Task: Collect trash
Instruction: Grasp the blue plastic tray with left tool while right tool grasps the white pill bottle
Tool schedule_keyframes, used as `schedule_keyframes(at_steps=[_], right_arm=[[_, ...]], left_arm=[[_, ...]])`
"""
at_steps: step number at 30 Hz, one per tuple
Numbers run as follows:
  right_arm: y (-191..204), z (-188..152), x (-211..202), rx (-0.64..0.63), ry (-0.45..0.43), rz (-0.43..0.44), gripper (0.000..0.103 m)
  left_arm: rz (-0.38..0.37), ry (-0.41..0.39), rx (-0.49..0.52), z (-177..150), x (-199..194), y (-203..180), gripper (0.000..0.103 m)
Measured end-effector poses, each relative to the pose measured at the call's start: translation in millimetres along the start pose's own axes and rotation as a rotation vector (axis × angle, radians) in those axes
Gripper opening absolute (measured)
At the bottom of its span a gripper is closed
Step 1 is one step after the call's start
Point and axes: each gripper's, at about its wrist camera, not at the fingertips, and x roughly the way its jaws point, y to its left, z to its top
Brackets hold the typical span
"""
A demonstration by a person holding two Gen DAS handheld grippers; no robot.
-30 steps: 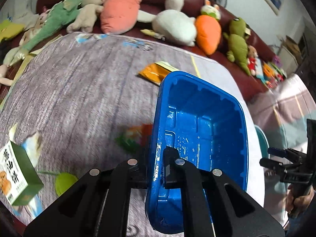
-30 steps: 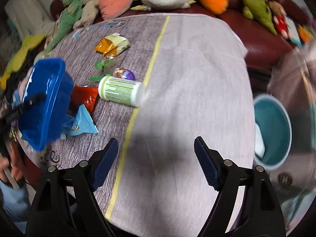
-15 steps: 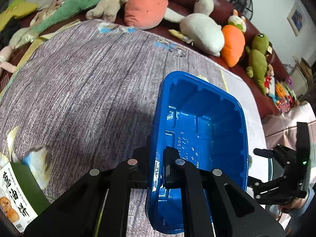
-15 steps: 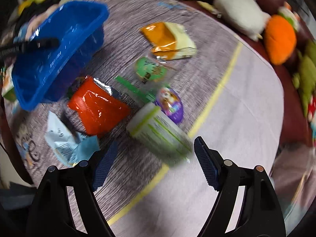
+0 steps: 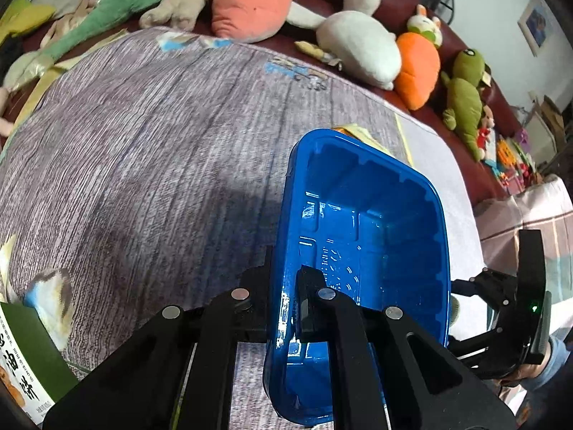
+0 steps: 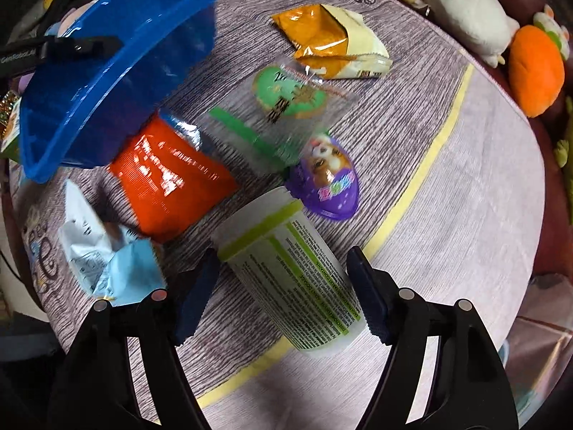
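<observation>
My left gripper [image 5: 284, 301] is shut on the rim of a blue plastic tray [image 5: 361, 247] and holds it above the table; the tray also shows in the right wrist view [image 6: 107, 64]. My right gripper [image 6: 283, 297] is open, its fingers either side of a white bottle with a green label [image 6: 290, 276] lying on the table. Near it lie a red packet [image 6: 172, 182], a light blue wrapper [image 6: 107, 265], a purple egg-shaped pack [image 6: 329, 182], a clear bag with green candy [image 6: 290, 100] and an orange and cream packet [image 6: 329, 43].
A green carton [image 5: 25, 362] stands at the table's near left edge. Plush toys [image 5: 358, 46] line a dark red sofa behind the grey table [image 5: 143, 143]. The right gripper shows at the right of the left wrist view [image 5: 508, 319].
My right gripper has swung left and down over the trash, so the bottle now lies between its fingers. The left gripper has kept the tray and shifted slightly.
</observation>
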Motion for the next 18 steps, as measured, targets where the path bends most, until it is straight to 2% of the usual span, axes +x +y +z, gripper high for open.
schedule_keyframes(at_steps=[10, 13, 16, 18], right_arm=[[-2.8, -16.2, -4.7, 0.033, -0.018, -0.004, 0.069], [-16.5, -27.6, -15.3, 0.142, -0.037, 0.024, 0.061], [-40.5, -40.4, -27.4, 0.279, -0.078, 0.087, 0.06], [-49.7, -47.9, -33.8, 0.326, -0.096, 0.099, 0.059]], left_arm=[[0.045, -0.004, -0.026, -5.4, -7.2, 1.1, 0.008], [0.047, -0.003, -0.029, -8.0, -9.7, -0.1, 0.008], [0.037, 0.003, -0.016, -10.4, -9.5, -9.7, 0.008], [0.031, 0.008, 0.009, -12.2, -7.7, -21.8, 0.008]])
